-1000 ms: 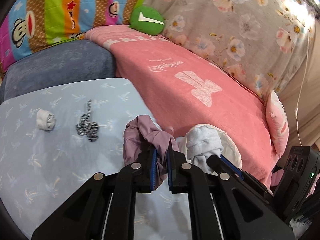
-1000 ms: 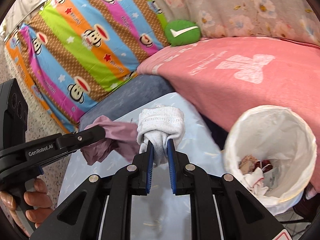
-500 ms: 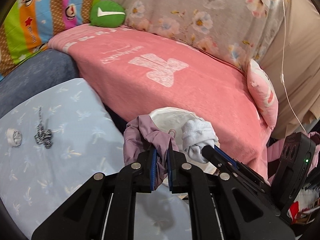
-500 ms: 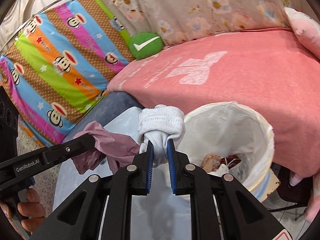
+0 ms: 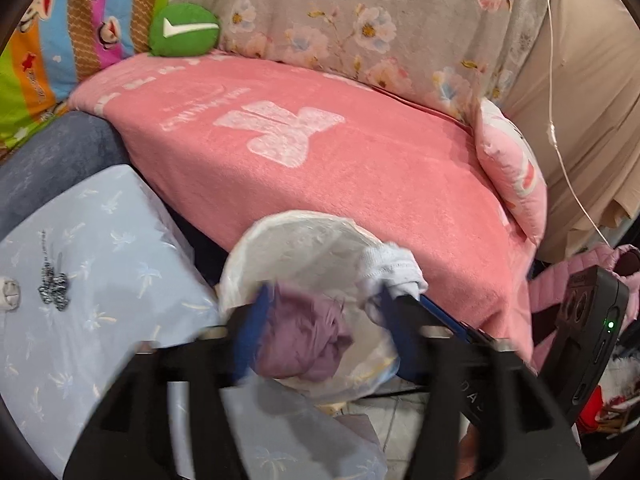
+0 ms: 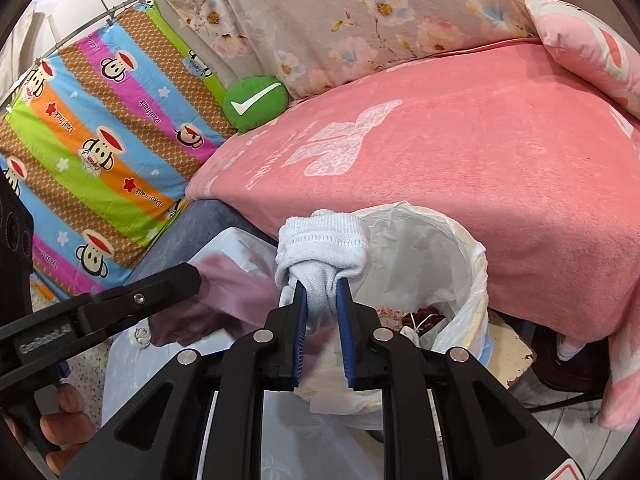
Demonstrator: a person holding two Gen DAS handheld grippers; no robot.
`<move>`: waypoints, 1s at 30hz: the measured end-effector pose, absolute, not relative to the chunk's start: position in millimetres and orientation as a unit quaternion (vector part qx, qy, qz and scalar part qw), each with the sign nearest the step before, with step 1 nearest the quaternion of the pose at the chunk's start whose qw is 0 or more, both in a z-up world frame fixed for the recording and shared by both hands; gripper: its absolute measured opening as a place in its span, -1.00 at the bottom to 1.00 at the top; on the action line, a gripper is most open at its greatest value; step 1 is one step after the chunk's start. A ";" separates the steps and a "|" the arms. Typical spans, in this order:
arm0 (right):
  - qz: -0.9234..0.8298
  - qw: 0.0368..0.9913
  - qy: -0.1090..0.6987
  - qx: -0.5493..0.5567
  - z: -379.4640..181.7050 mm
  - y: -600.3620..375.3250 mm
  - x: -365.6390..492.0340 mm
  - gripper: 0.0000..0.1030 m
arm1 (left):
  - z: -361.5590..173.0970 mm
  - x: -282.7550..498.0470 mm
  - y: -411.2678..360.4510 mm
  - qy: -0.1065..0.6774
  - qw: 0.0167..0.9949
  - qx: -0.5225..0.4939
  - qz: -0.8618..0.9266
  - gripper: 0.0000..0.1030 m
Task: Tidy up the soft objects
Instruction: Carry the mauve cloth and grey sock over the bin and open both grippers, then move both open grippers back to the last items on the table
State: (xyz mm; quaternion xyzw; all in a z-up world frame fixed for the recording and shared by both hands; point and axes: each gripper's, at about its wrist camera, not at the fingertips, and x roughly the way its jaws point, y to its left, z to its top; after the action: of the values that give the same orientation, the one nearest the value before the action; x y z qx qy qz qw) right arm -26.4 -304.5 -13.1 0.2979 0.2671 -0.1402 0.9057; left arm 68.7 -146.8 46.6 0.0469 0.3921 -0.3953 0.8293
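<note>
My left gripper (image 5: 326,320) stands open over a white bag-lined bin (image 5: 304,232). A crumpled purple cloth (image 5: 308,336) sits loose between its spread, blurred fingers, above the bin's mouth. My right gripper (image 6: 322,296) is shut on a rolled white sock (image 6: 320,248) and holds it at the near rim of the bin (image 6: 460,256). In the left wrist view the white sock (image 5: 392,268) hangs at the bin's right rim. The right wrist view shows the purple cloth (image 6: 232,296) blurred, beside one of the left gripper's fingers (image 6: 160,288).
A light blue table (image 5: 100,248) at the left carries a small white roll (image 5: 9,292) and a black-and-white patterned piece (image 5: 54,292). A pink blanket (image 5: 320,152) covers the sofa behind the bin, with a green cushion (image 5: 184,30) and a pink pillow (image 5: 512,172). Rubbish (image 6: 424,316) lies in the bin.
Both grippers swung right from the table to the bin. My left gripper has opened and let go of the purple cloth. The right one stays shut on the white sock.
</note>
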 end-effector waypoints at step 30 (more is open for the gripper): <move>-0.086 0.921 0.296 0.240 4.1 -240.7 15.5 -0.43 | 37.6 100.7 -69.0 0.391 0.867 0.003 -0.308 0.41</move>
State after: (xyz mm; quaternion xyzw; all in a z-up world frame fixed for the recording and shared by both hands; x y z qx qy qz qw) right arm 15.5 -240.7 4.1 0.2399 0.2956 -0.0855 0.9207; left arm 100.7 -69.0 37.6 0.0032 0.3912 -0.3075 0.8674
